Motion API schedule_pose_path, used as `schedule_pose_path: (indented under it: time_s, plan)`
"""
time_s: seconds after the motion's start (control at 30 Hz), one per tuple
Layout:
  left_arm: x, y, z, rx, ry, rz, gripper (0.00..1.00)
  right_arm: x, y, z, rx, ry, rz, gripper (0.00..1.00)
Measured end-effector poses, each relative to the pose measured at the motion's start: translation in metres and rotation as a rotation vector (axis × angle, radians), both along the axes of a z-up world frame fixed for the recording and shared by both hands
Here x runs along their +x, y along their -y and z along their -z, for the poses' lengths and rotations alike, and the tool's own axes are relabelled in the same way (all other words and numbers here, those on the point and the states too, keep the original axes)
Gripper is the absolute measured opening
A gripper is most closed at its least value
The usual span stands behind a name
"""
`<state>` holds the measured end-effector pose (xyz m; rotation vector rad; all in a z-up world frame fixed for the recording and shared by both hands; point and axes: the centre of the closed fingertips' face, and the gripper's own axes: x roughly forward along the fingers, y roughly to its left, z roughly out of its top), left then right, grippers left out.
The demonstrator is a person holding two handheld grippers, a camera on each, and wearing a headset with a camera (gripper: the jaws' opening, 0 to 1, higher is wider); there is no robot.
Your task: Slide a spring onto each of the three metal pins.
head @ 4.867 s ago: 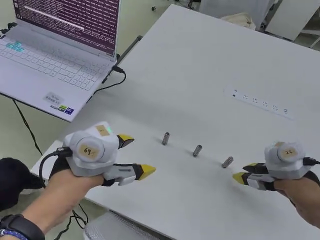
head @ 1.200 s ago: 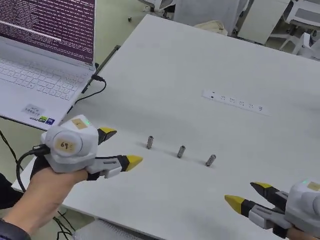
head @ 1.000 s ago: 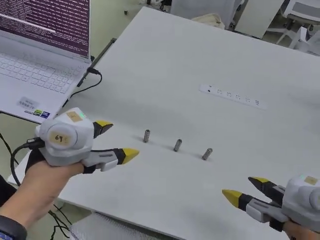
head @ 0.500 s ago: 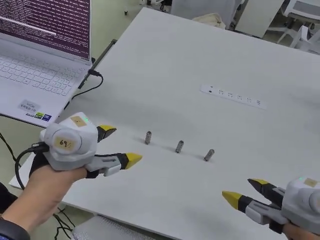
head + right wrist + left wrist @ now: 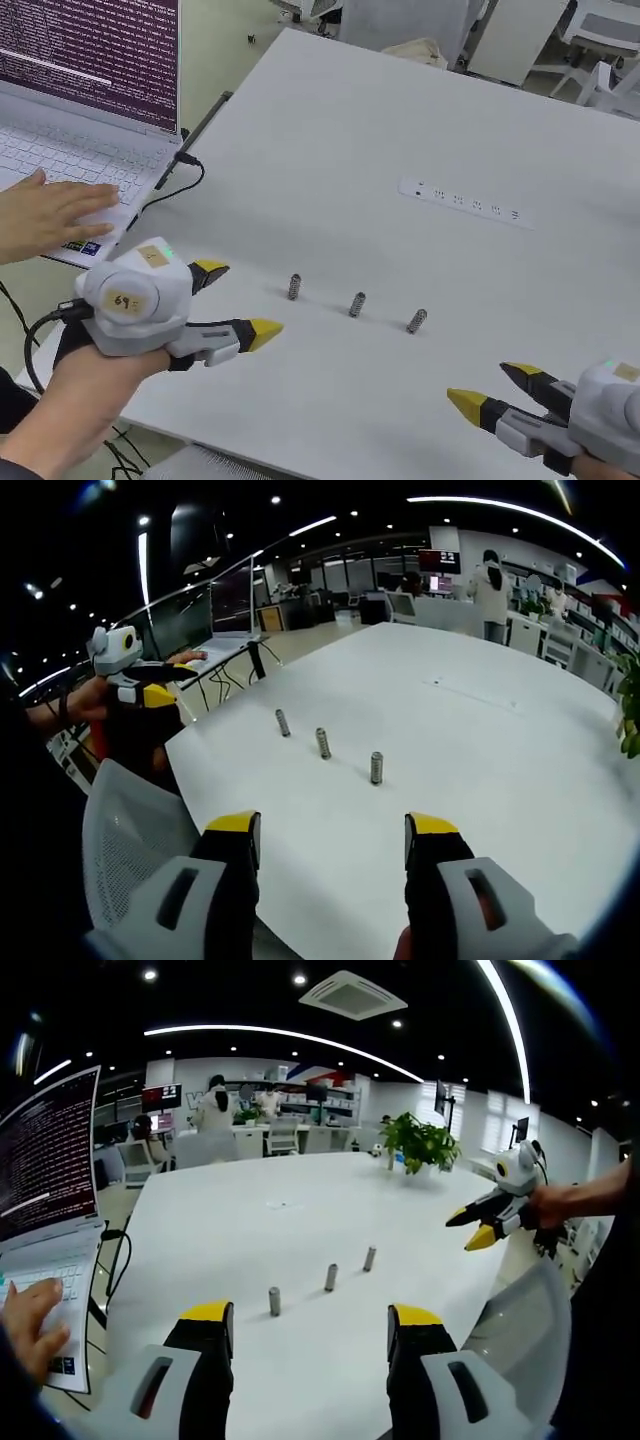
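Springs (image 5: 294,287) appear seated on all three pins (image 5: 357,305), between the left gripper (image 5: 240,298) and right gripper (image 5: 492,386), whose fingers (image 5: 262,329) gape empty; the job looks done.

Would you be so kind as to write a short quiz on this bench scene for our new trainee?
1. True or false: the left gripper and the right gripper each hold something in their jaws.
2. Which of these lies on the table beyond the springs? A: a power strip. B: a screwdriver. C: a cup.
3. Fill in: ___ springs stand in a row on the table.

Key: 1 false, both stand open and empty; 2 A; 3 three.
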<state>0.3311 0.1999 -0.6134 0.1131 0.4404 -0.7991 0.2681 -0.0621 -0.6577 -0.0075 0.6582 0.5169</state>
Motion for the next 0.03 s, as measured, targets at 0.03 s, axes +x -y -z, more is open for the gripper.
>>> schedule_pose_path:
  time_s: [0.03]
  plan:
    - [0.0004,-0.0002,0.0009,-0.001,-0.001,0.0,0.58,-0.0004,-0.0003,-0.0001,0.0,0.0,-0.001,0.57]
